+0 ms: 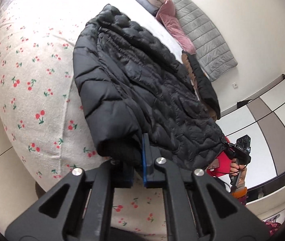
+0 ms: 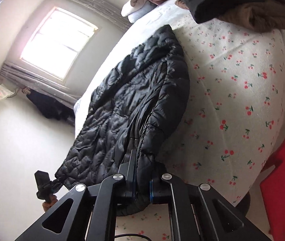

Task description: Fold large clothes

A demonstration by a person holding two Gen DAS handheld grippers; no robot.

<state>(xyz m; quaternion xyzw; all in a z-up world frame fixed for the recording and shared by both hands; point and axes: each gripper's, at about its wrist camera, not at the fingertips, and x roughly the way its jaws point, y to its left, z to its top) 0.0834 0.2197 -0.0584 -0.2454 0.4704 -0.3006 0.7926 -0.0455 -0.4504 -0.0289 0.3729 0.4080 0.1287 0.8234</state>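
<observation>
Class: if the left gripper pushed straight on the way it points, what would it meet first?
The left gripper is already closed on the black quilted puffer jacket; going on, it would likely only press further into that jacket's bulk.

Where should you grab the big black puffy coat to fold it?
Grab the black coat by its bottom edge, coming from the near side of the bed. It lies flat lengthwise with that edge nearest; the left gripper and right gripper pinch there.

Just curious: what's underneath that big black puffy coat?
The black coat lies on a cherry-print bedsheet. Anything directly under it is covered.
</observation>
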